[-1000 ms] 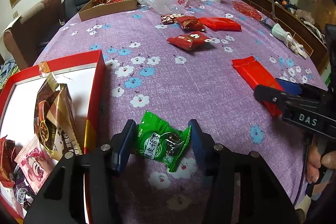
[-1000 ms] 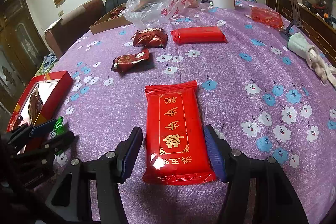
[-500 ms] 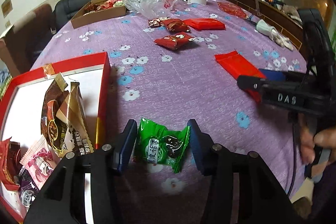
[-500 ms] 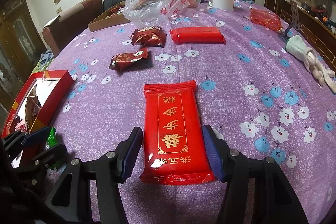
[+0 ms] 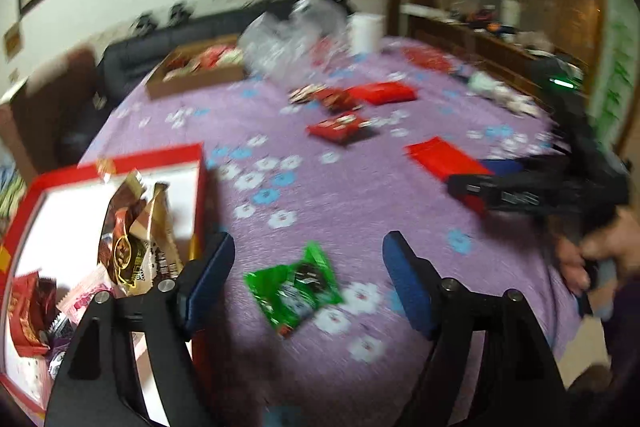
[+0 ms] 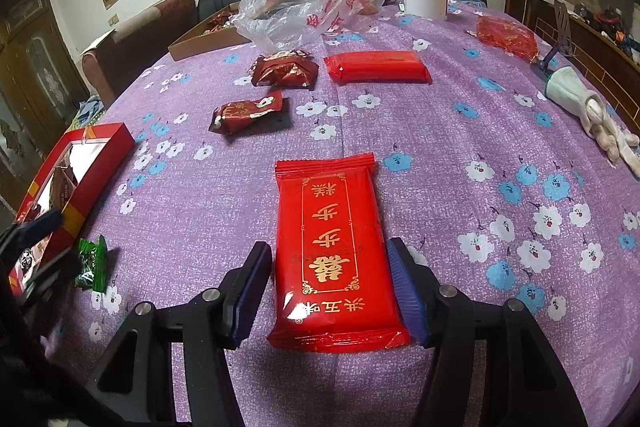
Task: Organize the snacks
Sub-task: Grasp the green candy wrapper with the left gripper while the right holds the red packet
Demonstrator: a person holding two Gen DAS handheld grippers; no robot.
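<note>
Left wrist view: my left gripper (image 5: 308, 275) is spread wide, its blue pads well apart on either side of the green snack packet (image 5: 294, 289). The packet lies flat on the purple tablecloth (image 5: 340, 187), touching neither pad. It is small, glossy and crinkled, with a dark printed panel; motion blur hides the lettering. The red box (image 5: 200, 163) sits just to the left with several wrapped snacks inside, so I judge the packet is staged beside it for a short transfer. The right gripper (image 5: 472, 183) shows at the far right, over the end of a red packet.

Right wrist view: my right gripper (image 6: 330, 287) is partly spread, the jaws bracketing the near end of the long red packet (image 6: 334, 247). The pads stand just beside its long edges; contact cannot be confirmed. The packet lies flat, lengthwise along the fingers, which suits a grip across its narrow width. It is bright red foil with gold characters inside a gold border and crimped end seals. More red snacks (image 6: 248, 113) lie beyond, well apart.
</note>
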